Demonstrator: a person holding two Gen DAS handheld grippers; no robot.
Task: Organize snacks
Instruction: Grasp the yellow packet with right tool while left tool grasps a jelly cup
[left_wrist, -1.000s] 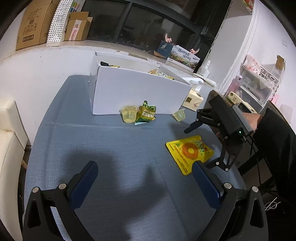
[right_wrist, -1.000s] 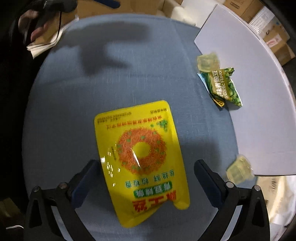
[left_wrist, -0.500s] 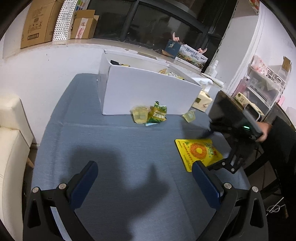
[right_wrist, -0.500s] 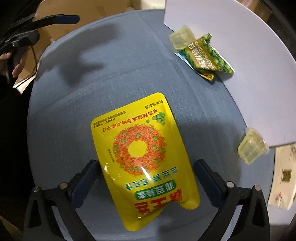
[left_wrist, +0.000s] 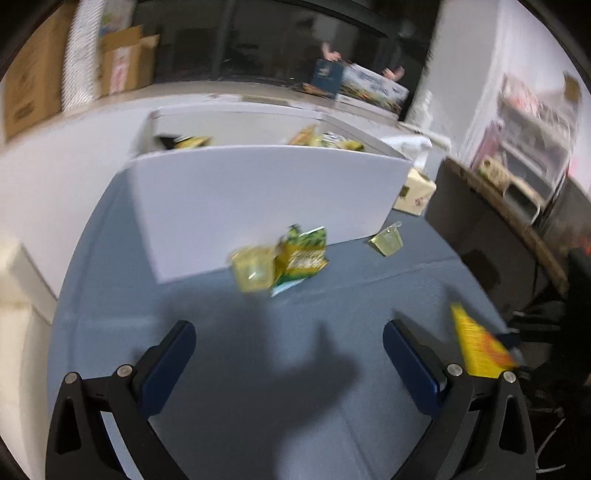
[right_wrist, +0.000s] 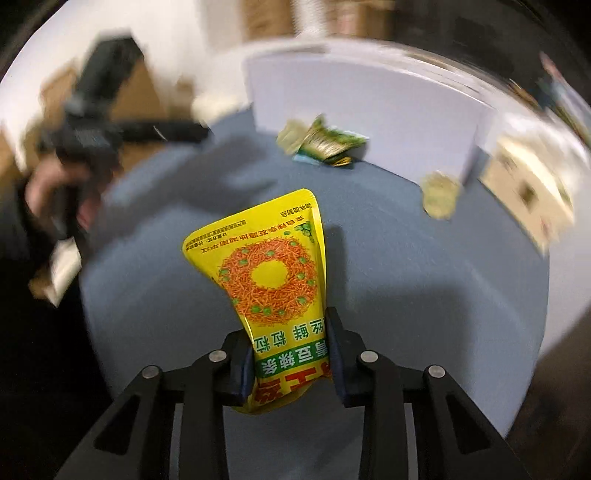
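My right gripper (right_wrist: 290, 356) is shut on the bottom end of a yellow snack pouch (right_wrist: 271, 266) and holds it up off the blue table. The pouch also shows at the right of the left wrist view (left_wrist: 478, 347). My left gripper (left_wrist: 288, 354) is open and empty above the blue table (left_wrist: 258, 387). A green pea packet (left_wrist: 301, 254) and a clear jelly cup (left_wrist: 253, 267) lie against the white box (left_wrist: 266, 195). A second jelly cup (left_wrist: 387, 242) lies near the box's right corner. The box holds several snacks.
A tissue pack (left_wrist: 413, 194) lies right of the box. A dark chair (left_wrist: 480, 236) stands at the table's right edge. Cardboard boxes (left_wrist: 33, 85) sit on the ledge behind. The white wall runs along the left.
My right gripper has closed on the yellow pouch and lifted it off the table. My left gripper has moved nearer to the white box and the green packet. Both views are now motion-blurred.
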